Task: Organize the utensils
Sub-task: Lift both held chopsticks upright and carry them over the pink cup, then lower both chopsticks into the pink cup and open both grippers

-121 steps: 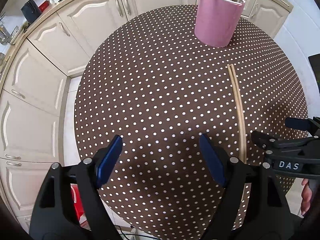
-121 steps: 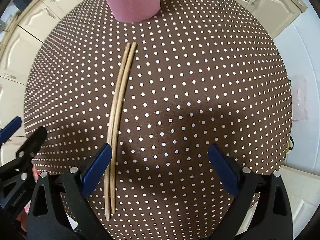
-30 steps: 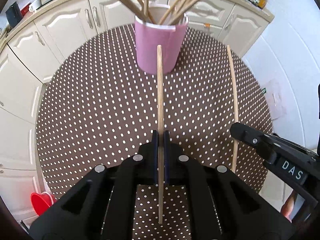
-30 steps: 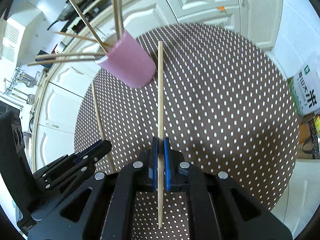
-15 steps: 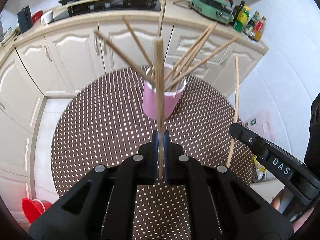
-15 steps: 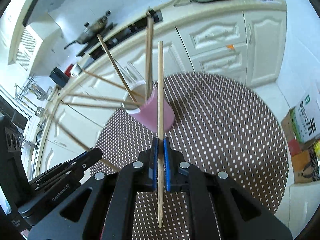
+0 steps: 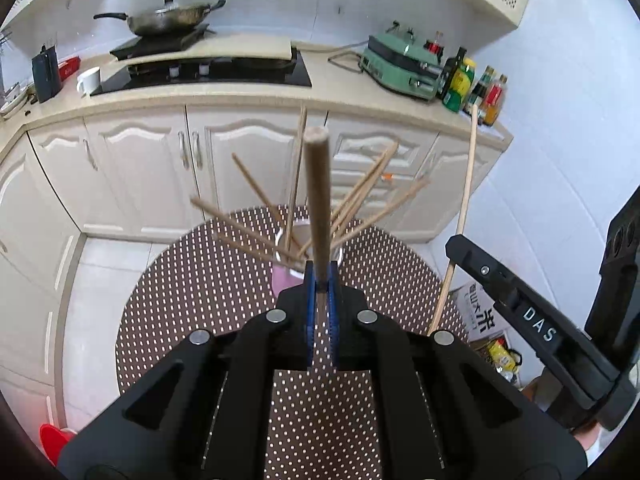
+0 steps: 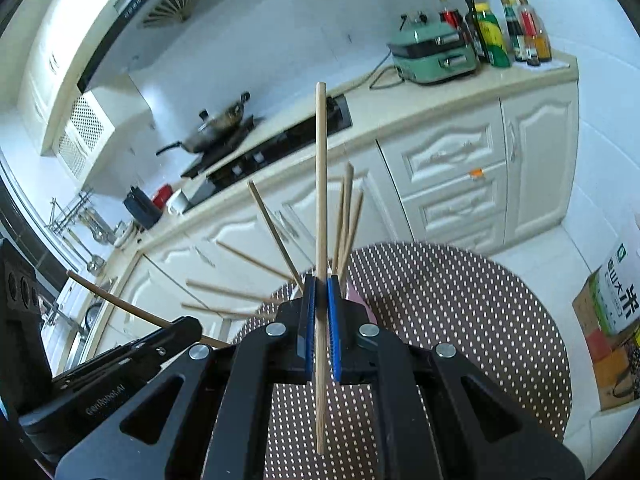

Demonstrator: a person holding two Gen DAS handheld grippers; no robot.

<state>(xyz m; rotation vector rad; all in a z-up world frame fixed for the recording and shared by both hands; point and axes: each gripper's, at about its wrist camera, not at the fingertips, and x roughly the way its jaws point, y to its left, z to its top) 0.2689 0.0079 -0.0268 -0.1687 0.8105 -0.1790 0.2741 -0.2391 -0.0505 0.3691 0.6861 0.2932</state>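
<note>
Blue pads (image 7: pixel 309 312) of left gripper (image 7: pixel 320 280) clamped on one chopstick (image 7: pixel 318 200). Right gripper (image 8: pixel 321 284) likewise clamped on second chopstick (image 8: pixel 321 184). Both raised above pink holder (image 7: pixel 282 282) of chopsticks on dotted round table (image 7: pixel 192 304).

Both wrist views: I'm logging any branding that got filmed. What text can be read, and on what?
"DAS": white letters on the right tool's black body, left wrist view.
"GenRobot.AI": faint letters on the left tool's black body, right wrist view.
Chinese characters: carton on the floor; only the large 米 reads.
Bottle labels and range hood panel: too small to read.
</note>
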